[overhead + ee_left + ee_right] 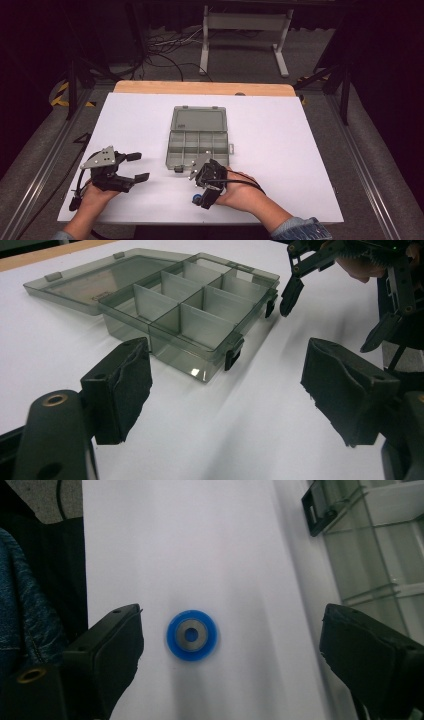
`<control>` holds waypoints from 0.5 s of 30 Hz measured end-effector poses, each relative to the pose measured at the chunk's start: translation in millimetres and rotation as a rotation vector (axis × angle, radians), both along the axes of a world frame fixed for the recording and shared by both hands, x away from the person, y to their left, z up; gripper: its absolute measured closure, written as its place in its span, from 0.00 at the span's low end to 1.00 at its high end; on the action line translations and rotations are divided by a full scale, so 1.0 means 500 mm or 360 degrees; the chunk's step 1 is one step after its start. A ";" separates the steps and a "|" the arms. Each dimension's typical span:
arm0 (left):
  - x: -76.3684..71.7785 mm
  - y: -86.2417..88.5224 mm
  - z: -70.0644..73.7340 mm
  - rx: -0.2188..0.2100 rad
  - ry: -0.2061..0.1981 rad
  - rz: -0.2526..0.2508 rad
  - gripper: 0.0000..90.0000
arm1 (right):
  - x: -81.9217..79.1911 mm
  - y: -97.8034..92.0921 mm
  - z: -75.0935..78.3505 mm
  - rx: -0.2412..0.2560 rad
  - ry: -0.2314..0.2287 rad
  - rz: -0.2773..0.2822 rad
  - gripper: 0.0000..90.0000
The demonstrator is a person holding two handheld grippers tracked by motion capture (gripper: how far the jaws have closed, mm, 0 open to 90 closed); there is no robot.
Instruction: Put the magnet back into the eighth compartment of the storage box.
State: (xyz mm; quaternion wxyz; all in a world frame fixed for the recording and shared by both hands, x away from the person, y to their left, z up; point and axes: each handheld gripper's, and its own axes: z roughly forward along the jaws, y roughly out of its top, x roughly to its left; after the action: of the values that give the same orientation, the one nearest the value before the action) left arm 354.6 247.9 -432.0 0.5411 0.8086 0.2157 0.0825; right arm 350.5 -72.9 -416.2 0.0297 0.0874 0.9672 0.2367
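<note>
Right gripper lines up over a blue disc beside the open box

Starting at the left of the high view, the left gripper [136, 166] rests at about 8 o'clock on the white tabletop [300, 150], jaws apart and empty, aimed toward the box. It looks parked there on purpose, near enough to steady the box if needed yet clear of the other hand's path.

At the centre sits the clear compartment box [197, 147], its lid [199, 120] folded flat back toward 12 o'clock so every cell is open from above. In the left gripper view the cells [200, 305] appear empty and the black latches [233, 354] face the person, which suggests the box is waiting to be filled.

Further right, the right gripper [200, 192] is tipped steeply down just beside the box's near edge, at about 6 o'clock from it. Its own view looks straight onto a small blue disc [192, 634] with a grey centre, lying flat on the tabletop between the two wide-apart jaws, touching neither. The box corner [320, 510] shows at roughly 1 o'clock there. My reading is that the jaws straddle the disc in order to close on it, a short lift from the nearest cell
</note>
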 end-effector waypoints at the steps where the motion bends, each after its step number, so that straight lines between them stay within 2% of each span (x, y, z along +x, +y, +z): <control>1: 0.000 -0.001 0.000 0.0000 0.0002 -0.0002 0.23 | -0.002 0.001 -0.002 -0.0008 0.0008 0.0001 0.12; 15: 0.000 0.001 0.000 -0.0002 0.0002 0.0000 0.23 | -0.019 0.015 -0.030 -0.0072 0.0062 0.0030 0.14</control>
State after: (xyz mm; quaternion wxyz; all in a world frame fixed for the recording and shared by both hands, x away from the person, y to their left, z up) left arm 354.6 248.2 -431.9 0.5415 0.8082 0.2163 0.0819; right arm 340.9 -65.6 -431.4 0.0106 0.0822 0.9735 0.2133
